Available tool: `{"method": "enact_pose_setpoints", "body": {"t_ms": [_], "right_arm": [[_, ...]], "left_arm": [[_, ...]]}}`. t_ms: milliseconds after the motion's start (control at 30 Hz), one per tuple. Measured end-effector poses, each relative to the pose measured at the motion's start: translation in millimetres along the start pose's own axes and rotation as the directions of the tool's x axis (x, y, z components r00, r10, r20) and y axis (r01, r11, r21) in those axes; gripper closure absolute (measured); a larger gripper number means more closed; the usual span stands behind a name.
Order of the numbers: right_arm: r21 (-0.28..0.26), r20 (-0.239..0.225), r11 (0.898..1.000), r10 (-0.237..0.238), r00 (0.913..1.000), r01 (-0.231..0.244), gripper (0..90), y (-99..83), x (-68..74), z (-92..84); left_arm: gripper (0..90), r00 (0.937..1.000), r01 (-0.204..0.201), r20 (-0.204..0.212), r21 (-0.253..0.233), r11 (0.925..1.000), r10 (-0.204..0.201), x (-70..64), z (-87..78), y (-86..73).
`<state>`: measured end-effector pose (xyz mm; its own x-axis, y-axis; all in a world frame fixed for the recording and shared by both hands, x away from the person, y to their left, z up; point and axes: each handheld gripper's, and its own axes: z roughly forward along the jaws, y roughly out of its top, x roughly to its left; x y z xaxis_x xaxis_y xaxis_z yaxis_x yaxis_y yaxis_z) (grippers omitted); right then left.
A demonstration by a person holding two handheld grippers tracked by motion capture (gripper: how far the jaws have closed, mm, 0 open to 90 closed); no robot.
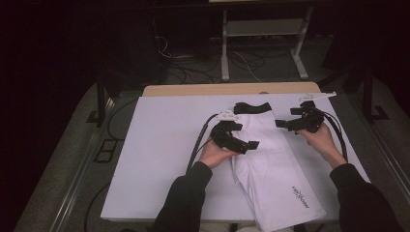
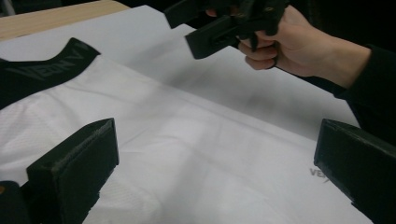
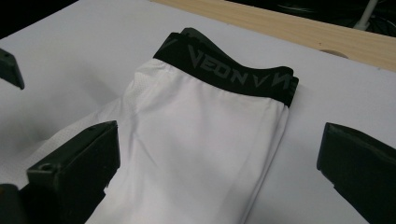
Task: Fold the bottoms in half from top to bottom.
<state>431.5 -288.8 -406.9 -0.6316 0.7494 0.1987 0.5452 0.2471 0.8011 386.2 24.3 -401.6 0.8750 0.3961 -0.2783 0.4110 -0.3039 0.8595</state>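
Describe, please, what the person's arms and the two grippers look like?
Both forearms are in dark long sleeves. The left gripper and the right gripper are black, each with two blocky, flat-faced jaws. Each carries a pale grey plate on top, and a black cable trails from each back toward the person.

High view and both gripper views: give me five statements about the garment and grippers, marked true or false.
1. The garment is white with a black waistband. True.
2. The left gripper is shut on the garment. False: its fingers stand wide apart above the cloth.
3. The right gripper is open. True.
4. The garment hangs off the table's far edge. False: it reaches over the near edge.
5. The waistband lies toward the far side. True.
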Motion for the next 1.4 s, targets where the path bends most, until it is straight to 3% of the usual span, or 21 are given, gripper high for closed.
{"method": "enact_pose_setpoints", "body": {"t_ms": [300, 567, 833, 1133, 1400], "right_arm": [[0.020, -0.003, 1.000, 0.009, 1.0000, -0.009, 0.0, -0.4, -0.8, 4.7], [0.032, -0.004, 0.999, 0.029, 0.9996, -0.029, 0.0, -1.8, -6.0, 9.8], [0.048, -0.002, 0.998, 0.040, 0.9992, -0.040, 0.0, -0.8, -11.3, 13.8], [0.084, 0.005, 0.995, 0.053, 0.9986, -0.053, 0.0, -3.4, -17.7, 21.2], [0.105, 0.010, 0.993, 0.061, 0.9981, -0.062, 0.4, 4.9, -23.8, 26.2]], "left_arm": [[0.0, 0.9963, 0.069, -0.052, -0.002, 0.9976, -0.069, 28.9, -1.4, -2.6], [0.0, 0.9913, 0.101, -0.086, 0.009, 0.9948, -0.100, 48.8, 0.3, -5.6], [0.0, 0.9864, 0.121, -0.115, 0.022, 0.9925, -0.117, 63.1, 5.1, -0.9], [0.0, 0.9826, 0.153, -0.112, 0.035, 0.9876, -0.148, 75.6, 15.0, 0.2], [0.0, 0.9781, 0.172, -0.129, 0.062, 0.9831, -0.163, 86.3, 21.1, 1.4]]}}
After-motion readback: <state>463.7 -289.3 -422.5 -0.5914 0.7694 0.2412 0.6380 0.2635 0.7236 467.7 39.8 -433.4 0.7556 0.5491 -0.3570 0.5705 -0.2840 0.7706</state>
